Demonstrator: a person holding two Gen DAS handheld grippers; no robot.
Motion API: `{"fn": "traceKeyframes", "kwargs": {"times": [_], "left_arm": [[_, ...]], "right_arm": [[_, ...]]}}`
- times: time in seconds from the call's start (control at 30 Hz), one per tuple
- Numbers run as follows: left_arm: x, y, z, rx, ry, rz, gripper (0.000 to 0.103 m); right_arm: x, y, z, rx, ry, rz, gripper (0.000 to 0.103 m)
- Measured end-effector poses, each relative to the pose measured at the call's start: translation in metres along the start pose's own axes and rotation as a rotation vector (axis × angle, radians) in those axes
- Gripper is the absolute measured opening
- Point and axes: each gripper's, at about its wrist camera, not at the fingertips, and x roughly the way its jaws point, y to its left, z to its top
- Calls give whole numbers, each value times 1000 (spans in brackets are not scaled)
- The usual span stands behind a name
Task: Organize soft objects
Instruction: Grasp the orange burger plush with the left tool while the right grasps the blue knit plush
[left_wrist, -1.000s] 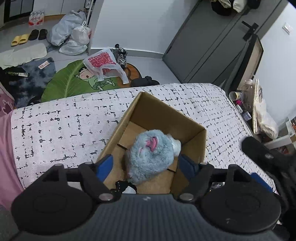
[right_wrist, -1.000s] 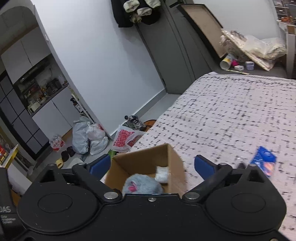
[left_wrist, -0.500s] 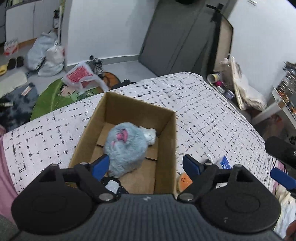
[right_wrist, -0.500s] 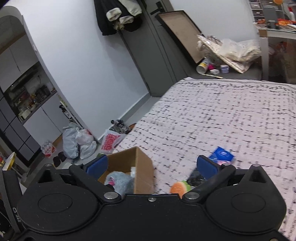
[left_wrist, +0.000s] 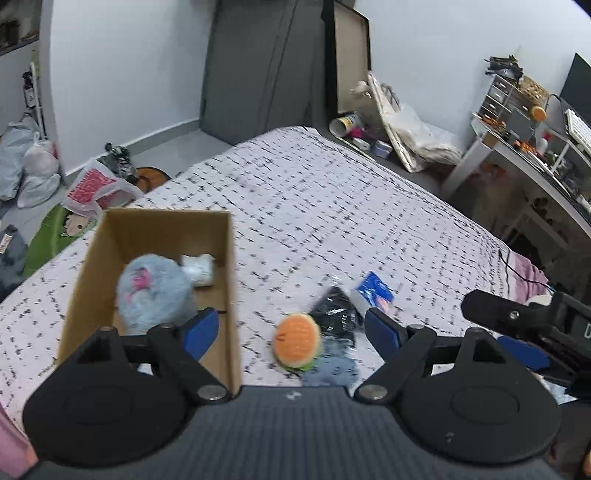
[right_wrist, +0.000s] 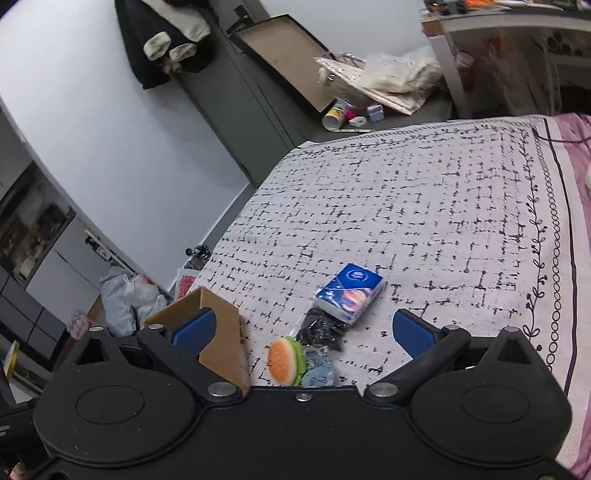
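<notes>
An open cardboard box (left_wrist: 225, 258) sits on the bed (left_wrist: 332, 206) and holds a fluffy blue plush (left_wrist: 153, 291) and a small white soft item (left_wrist: 197, 269). To its right lie a burger plush (left_wrist: 297, 341), a black packet (left_wrist: 336, 315), a pale blue soft item (left_wrist: 332, 369) and a blue tissue pack (left_wrist: 373, 293). My left gripper (left_wrist: 291, 330) is open and empty, above the burger plush. My right gripper (right_wrist: 301, 332) is open and empty, above the burger plush (right_wrist: 284, 362), black packet (right_wrist: 321, 328) and tissue pack (right_wrist: 349, 297); the box (right_wrist: 221, 343) is at its left.
The bed has a white cover with black dashes (right_wrist: 406, 206). Beyond its far edge the floor holds bags (left_wrist: 29, 166), a red-printed bag (left_wrist: 96, 184) and clutter (left_wrist: 391, 125). A desk (left_wrist: 535, 155) stands at the right. A dark wardrobe (left_wrist: 258, 66) is behind.
Both grippers have swung right, from over the box to over the loose items beside it. The burger plush, packet and tissue pack have come into view. Both stayed open.
</notes>
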Motion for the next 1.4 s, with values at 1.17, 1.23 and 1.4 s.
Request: {"fn": "traceKeyframes", "kwargs": {"times": [1.17,1.23,1.4], "left_arm": [[111,-21,-1,3,96,108,51],[114,-24,-1,18,78,116,51],[112,-35,-4,56,42,114,51]], "right_arm": [[127,-54,-56,340,303,111,48],[133,-54,-58,336,338,119,24],[122,-58,-56,340,309,88,17]]}}
